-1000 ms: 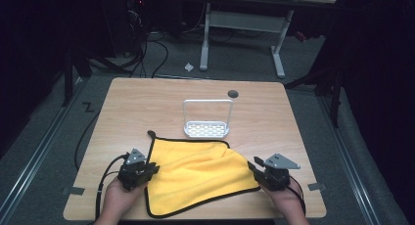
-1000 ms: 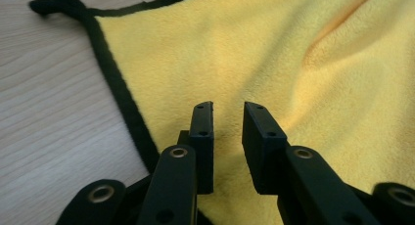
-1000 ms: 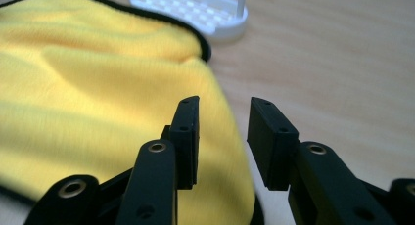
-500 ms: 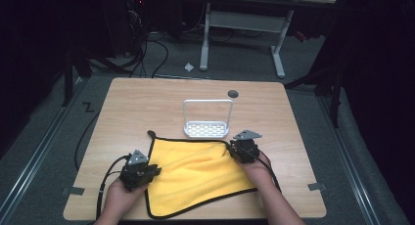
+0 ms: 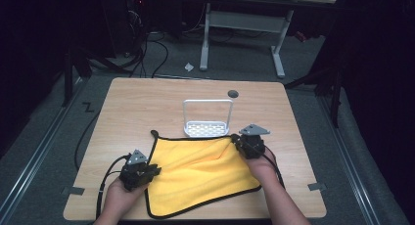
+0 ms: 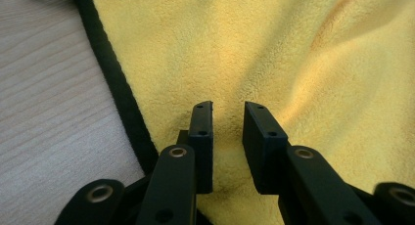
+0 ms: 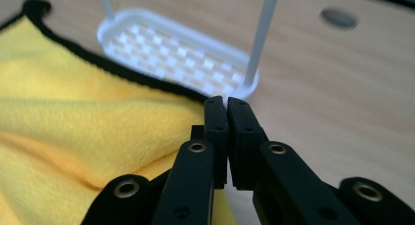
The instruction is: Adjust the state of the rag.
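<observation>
A yellow cloth (image 5: 195,171) with a black hem lies spread on the near half of the wooden table (image 5: 147,102). My left gripper (image 5: 155,170) rests at the cloth's left edge. Its jaws stand open over the yellow pile (image 6: 293,63), with the hem just to their left. My right gripper (image 5: 236,141) is at the cloth's far right corner, shut on that corner (image 7: 161,112), where the hem runs into its tips. The cloth bulges up a little beside those jaws.
A small white rack (image 5: 207,129) with a perforated base (image 7: 176,54) and a tall wire loop stands right behind the cloth's far edge, close to my right gripper. A dark round hole (image 5: 233,94) sits farther back. Bare table lies left and behind.
My right gripper moved from the cloth's near right side up to its far right corner by the white rack. The left gripper has stayed at the left edge.
</observation>
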`<state>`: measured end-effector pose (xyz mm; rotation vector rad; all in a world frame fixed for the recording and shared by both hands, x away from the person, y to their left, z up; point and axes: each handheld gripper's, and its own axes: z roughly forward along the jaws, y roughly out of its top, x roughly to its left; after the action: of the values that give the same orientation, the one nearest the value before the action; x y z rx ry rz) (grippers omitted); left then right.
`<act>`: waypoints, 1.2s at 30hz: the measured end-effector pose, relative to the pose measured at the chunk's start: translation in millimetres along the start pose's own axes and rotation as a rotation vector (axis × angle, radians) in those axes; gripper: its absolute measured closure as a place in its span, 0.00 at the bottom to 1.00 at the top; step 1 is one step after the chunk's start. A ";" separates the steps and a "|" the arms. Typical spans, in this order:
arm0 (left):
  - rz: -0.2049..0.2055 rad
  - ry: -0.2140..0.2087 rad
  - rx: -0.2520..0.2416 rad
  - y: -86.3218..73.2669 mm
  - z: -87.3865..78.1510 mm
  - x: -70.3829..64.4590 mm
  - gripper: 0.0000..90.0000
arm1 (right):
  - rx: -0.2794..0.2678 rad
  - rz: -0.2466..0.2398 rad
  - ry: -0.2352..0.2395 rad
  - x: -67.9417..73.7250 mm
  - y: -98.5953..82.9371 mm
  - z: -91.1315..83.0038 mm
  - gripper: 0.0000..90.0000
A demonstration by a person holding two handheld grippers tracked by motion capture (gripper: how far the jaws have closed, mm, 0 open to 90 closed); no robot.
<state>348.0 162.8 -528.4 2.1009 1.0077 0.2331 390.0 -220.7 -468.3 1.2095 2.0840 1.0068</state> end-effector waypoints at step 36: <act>0.009 0.013 -0.016 -0.7 1.4 -0.5 0.81 | -0.045 -0.032 -0.105 -31.8 31.5 -24.6 0.86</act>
<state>347.9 161.9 -529.8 2.0922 1.0010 0.2586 402.2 -247.0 -426.1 1.1781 1.9831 0.9498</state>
